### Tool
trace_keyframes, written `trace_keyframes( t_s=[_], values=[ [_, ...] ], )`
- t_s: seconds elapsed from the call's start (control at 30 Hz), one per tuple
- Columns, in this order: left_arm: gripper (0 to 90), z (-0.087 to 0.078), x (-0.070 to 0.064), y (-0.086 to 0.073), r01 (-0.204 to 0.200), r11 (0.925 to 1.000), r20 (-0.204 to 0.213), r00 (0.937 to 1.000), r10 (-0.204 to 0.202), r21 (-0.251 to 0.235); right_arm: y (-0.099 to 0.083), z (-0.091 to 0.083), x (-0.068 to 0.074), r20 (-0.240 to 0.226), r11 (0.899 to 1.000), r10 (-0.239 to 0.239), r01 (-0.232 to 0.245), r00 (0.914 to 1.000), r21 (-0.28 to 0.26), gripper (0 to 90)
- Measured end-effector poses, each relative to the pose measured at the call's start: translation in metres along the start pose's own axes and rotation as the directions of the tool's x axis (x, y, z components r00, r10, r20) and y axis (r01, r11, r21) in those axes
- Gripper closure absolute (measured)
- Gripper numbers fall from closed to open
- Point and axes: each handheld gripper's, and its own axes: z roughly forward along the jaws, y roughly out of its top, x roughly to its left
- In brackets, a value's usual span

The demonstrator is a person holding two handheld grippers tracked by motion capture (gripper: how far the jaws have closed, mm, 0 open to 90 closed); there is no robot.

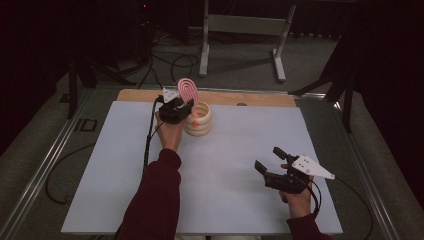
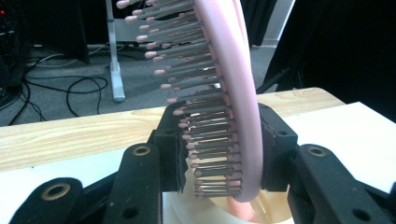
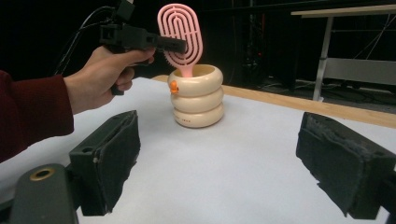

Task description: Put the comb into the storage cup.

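Note:
A pink oval hairbrush [image 1: 187, 89] stands upright with its handle down in the mouth of a cream ringed holder [image 1: 199, 121] near the table's far side. My left gripper [image 1: 188, 104] is shut on the brush's head just above the holder. In the left gripper view the brush [image 2: 236, 93] with its bristles sits clamped between the pads [image 2: 170, 154], and the holder [image 2: 187, 210] lies beneath. The right gripper view shows the brush [image 3: 180, 32], the holder [image 3: 196, 98] with an orange duck mark, and the left gripper [image 3: 179, 45]. My right gripper [image 1: 268, 158] rests open at the near right, nothing between its pads [image 3: 109, 158].
A white sheet [image 1: 235, 155] covers the table, with a wooden strip [image 1: 260, 98] along the far edge. Beyond the table, a metal stand [image 1: 240, 25] and loose cables [image 1: 175, 60] lie on the grey floor. Metal rails run along both sides.

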Motion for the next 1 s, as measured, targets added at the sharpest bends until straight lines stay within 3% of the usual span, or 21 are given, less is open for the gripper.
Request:
trace_keyframes(
  t_s=[0.63,1.0],
  values=[
    [56.9,-0.0002,0.005,-0.0038,0.015,0.9999,0.002,0.9999,-0.015,0.005,0.0002,-0.0003,-0.0001,0.0,1.0,-0.001,0.001,1.0,-0.001,13.6],
    [50.5,-0.0001,0.008,-0.0068,0.022,0.9996,-0.004,0.9997,-0.022,0.017,0.0002,-0.0003,-0.0002,0.001,1.0,-0.002,0.002,1.0,-0.002,13.6]
  ],
)
